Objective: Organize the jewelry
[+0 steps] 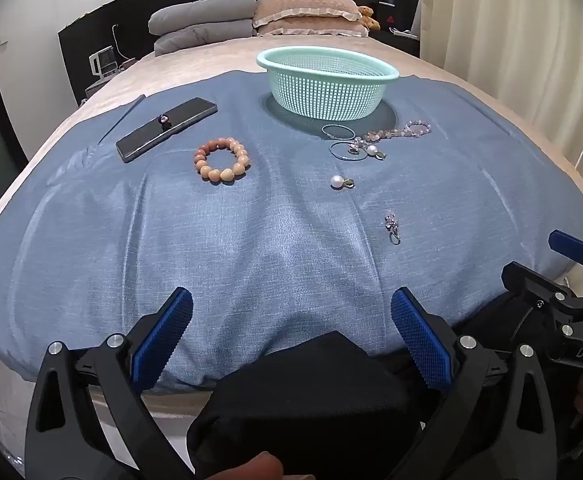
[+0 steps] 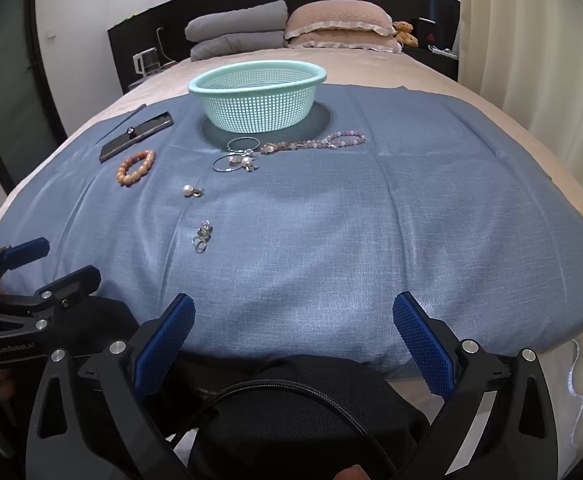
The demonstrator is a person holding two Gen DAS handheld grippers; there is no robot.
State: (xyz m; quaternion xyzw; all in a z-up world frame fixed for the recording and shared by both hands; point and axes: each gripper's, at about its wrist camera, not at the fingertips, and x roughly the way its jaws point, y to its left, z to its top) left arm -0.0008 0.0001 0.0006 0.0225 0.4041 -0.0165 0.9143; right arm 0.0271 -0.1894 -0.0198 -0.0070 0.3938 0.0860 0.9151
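Jewelry lies on a blue cloth [image 1: 251,248] on a bed. An orange bead bracelet [image 1: 222,159] [image 2: 136,167], a pink bead bracelet [image 1: 399,131] [image 2: 315,141], thin hoop earrings [image 1: 339,140] [image 2: 237,154], a pearl pendant [image 1: 341,182] [image 2: 191,191] and a small crystal charm [image 1: 392,226] [image 2: 203,235] lie before a mint basket [image 1: 327,82] [image 2: 257,94]. A small ring [image 1: 164,119] sits on a dark phone [image 1: 166,128] [image 2: 136,137]. My left gripper [image 1: 291,332] and right gripper [image 2: 293,336] are open and empty at the near cloth edge.
Grey and pink pillows [image 1: 259,14] lie at the bed's head. A curtain [image 1: 531,60] hangs at the right. A nightstand with a kettle [image 1: 103,62] stands at the left. Dark clothing [image 1: 311,400] is below the grippers.
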